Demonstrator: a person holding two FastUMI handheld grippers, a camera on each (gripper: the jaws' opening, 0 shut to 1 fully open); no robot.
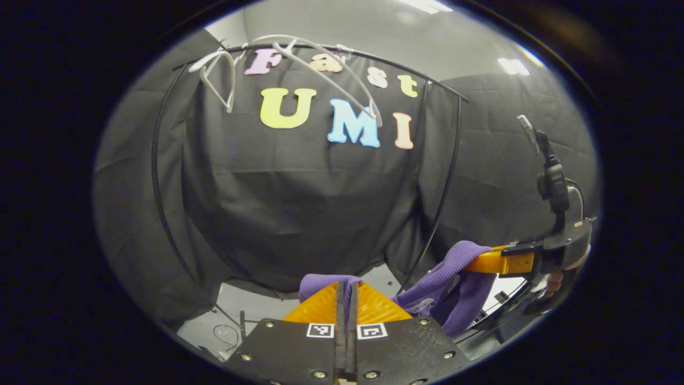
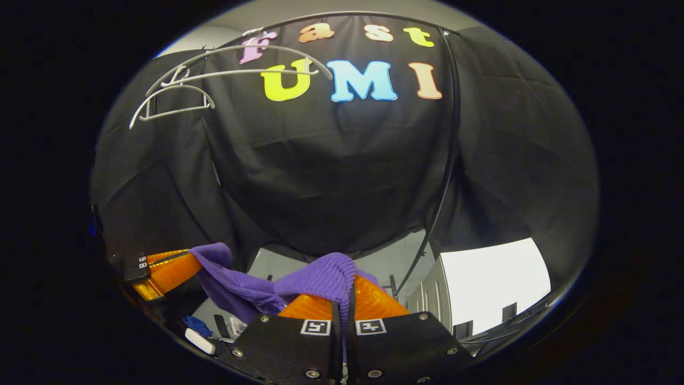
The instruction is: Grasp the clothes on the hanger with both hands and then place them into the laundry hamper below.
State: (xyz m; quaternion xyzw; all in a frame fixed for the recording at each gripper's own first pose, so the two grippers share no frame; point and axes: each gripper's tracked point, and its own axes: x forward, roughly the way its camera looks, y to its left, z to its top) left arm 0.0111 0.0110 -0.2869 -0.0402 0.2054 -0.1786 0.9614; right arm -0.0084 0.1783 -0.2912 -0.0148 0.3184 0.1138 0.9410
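Left gripper view: left gripper (image 1: pixel 346 299) at bottom centre, fingers pressed together on a fold of the purple knit garment (image 1: pixel 443 283); cloth stretched rightward to the right gripper (image 1: pixel 499 263), likewise clamped on its other end. 2 bare white hangers (image 1: pixel 320 69) high on the black rail (image 1: pixel 385 59), well apart from the garment, so cloth judged already off the hanger. Laundry hamper not identifiable here; dark curved rim at lower right possibly part of it, cannot tell.

Right gripper view: right gripper (image 2: pixel 342 307) with fingers closed on a bunched ribbed fold of the garment; slack purple cloth sagging leftward to the left gripper (image 2: pixel 165 270). White panel (image 2: pixel 497 283) at lower right, nature unclear.

Step in hand, as judged: lowering toward the hamper. Best done with both grips kept firm, both ends level, sagging middle centred over the opening, release only once cloth sits inside the rim.
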